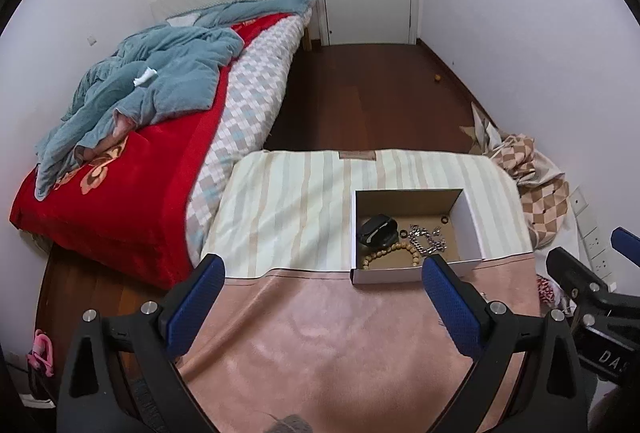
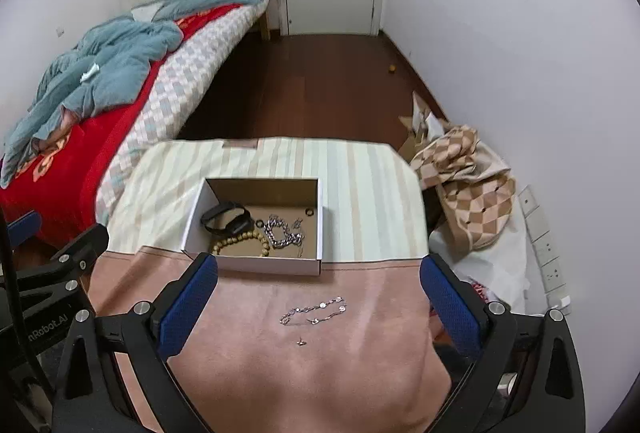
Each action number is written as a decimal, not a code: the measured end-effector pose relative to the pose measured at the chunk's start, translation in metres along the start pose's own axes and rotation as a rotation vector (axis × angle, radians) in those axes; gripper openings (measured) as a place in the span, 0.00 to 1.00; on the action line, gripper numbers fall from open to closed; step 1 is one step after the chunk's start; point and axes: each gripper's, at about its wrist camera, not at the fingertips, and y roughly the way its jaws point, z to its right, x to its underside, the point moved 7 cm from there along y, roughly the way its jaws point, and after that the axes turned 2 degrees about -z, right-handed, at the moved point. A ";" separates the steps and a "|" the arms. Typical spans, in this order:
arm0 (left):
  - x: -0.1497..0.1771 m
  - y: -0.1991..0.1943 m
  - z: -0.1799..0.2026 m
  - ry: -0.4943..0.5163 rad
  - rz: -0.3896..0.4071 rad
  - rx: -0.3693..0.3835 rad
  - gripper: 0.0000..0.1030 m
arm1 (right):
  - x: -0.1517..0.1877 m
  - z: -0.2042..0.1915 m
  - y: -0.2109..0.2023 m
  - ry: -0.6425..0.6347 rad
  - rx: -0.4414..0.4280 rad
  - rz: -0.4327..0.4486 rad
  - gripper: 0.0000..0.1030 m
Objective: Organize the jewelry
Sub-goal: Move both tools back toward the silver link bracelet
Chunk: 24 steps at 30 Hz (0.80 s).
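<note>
Bracelet (image 2: 314, 310) lies loose on cloth — right claw (image 2: 319, 303) wide above; left claw (image 1: 323, 299) wide.

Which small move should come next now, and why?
Probably lower the open right gripper onto the thin silver bracelet: it and a small earring lie on the pink cloth, outside the box that holds the other jewelry.
</note>
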 end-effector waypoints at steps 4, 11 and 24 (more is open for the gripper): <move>0.004 -0.022 -0.002 0.001 0.025 0.002 0.98 | 0.001 0.003 -0.027 0.005 0.018 0.038 0.99; 0.011 -0.046 -0.008 -0.014 0.047 0.015 0.98 | 0.006 0.001 -0.064 0.002 0.015 0.075 0.99; 0.041 0.006 -0.019 -0.048 0.015 -0.113 0.98 | 0.038 0.032 -0.022 0.105 -0.018 0.043 0.99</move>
